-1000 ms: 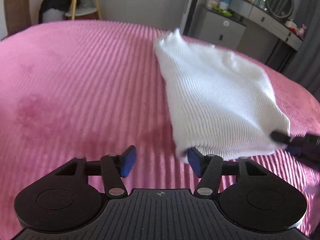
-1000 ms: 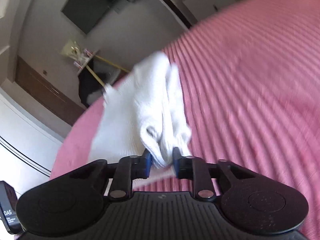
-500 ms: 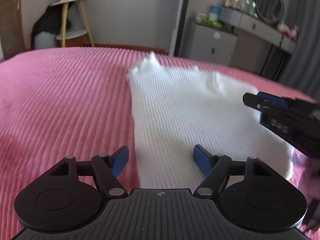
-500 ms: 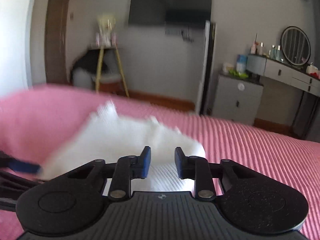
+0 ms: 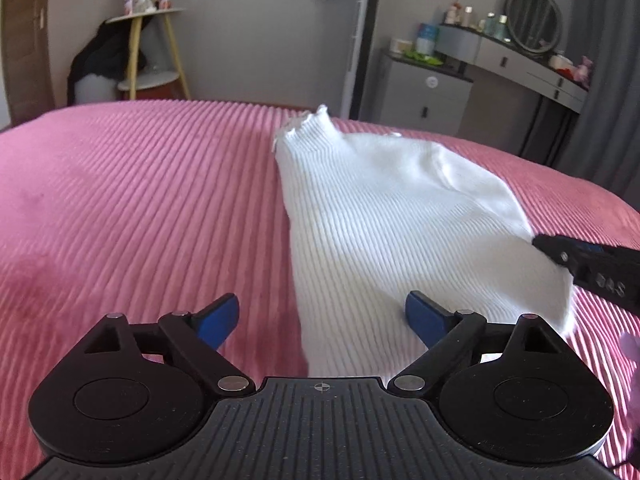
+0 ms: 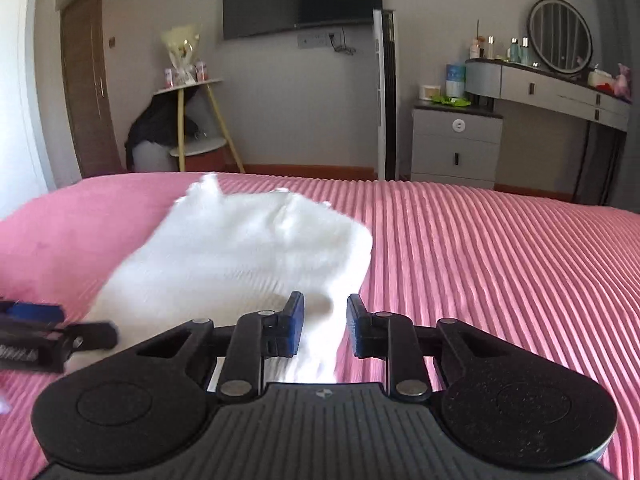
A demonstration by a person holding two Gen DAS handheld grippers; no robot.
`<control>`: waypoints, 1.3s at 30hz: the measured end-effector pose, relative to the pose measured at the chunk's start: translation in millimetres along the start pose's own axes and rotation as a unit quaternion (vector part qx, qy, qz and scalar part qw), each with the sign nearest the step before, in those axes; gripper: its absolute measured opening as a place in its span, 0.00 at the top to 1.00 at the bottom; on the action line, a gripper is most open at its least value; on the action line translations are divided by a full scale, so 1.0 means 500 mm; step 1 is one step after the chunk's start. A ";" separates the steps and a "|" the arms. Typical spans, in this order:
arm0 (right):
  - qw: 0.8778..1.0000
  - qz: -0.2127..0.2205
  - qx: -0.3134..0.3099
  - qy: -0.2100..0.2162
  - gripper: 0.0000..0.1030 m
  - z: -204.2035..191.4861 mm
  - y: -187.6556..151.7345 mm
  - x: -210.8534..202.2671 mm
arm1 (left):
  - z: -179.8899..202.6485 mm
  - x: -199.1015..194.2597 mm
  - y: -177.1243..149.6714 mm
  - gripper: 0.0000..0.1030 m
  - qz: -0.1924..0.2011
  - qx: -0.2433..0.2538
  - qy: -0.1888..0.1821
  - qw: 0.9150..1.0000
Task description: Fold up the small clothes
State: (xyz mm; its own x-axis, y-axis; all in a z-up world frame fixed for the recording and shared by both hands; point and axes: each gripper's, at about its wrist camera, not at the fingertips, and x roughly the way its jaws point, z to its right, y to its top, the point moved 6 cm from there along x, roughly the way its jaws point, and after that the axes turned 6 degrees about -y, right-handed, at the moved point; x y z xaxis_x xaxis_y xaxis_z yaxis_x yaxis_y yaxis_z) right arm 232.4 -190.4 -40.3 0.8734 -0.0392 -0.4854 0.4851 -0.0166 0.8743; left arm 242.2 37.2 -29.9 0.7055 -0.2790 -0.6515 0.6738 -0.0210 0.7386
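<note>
The bedspread (image 5: 140,200) is pink with fine raised ribs. The knit garment (image 5: 392,232) is white, also finely ribbed. Both grippers are black with blue pads on the fingers (image 5: 218,320). At 1 o'clock stands a grey drawer cabinet (image 6: 456,144); the walls are grey.

Left gripper (image 5: 322,316) gapes wide over white knit garment (image 5: 396,232) on pink bedspread (image 5: 140,200).

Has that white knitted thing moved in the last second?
Yes. The white garment was dangling from the right gripper; now it lies on the pink bed.
</note>
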 end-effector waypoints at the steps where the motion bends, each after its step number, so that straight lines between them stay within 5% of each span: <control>1: 1.000 0.000 -0.001 0.004 0.78 -0.003 -0.014 -0.017 | -0.002 -0.006 -0.010 0.09 -0.005 0.005 0.003 1.000; 6: 0.999 -0.044 -0.029 -0.012 0.78 -0.019 -0.053 0.000 | -0.007 0.021 -0.046 0.10 -0.056 -0.009 0.022 0.998; 11: 0.996 -0.043 -0.067 -0.036 0.72 -0.014 -0.068 0.022 | -0.005 0.038 -0.047 0.10 -0.087 0.004 0.046 0.995; 14: 0.995 -0.063 -0.039 -0.068 0.72 0.009 -0.057 0.013 | 0.007 0.023 -0.047 0.13 -0.098 0.027 0.064 0.993; 16: 0.986 -0.112 -0.025 -0.124 0.72 0.041 -0.074 0.023 | 0.011 0.006 -0.054 0.13 -0.104 0.022 0.068 0.992; 19: 0.987 -0.125 0.031 -0.097 0.69 0.057 -0.081 -0.038 | 0.022 -0.035 -0.065 0.12 -0.104 0.008 0.061 0.993; 21: 0.989 -0.128 0.040 -0.054 0.36 0.033 -0.088 -0.095 | 0.033 -0.066 -0.073 0.08 -0.104 0.011 0.064 0.992; 27: 0.989 -0.148 0.006 -0.027 0.04 -0.037 -0.109 -0.198 | 0.063 -0.167 -0.092 0.05 -0.090 0.008 0.073 0.993; 39: 0.981 -0.191 -0.004 -0.044 0.04 -0.087 -0.085 -0.259 | 0.085 -0.287 -0.069 0.02 -0.070 0.017 0.078 0.994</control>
State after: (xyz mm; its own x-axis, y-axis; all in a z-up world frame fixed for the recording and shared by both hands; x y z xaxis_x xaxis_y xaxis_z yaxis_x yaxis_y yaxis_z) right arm 100.8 -141.3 -14.7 0.6205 -0.1177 -0.7754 0.7773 -0.0389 0.6279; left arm 108.2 37.2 45.5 0.6324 -0.1180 -0.7656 0.7621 -0.0825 0.6422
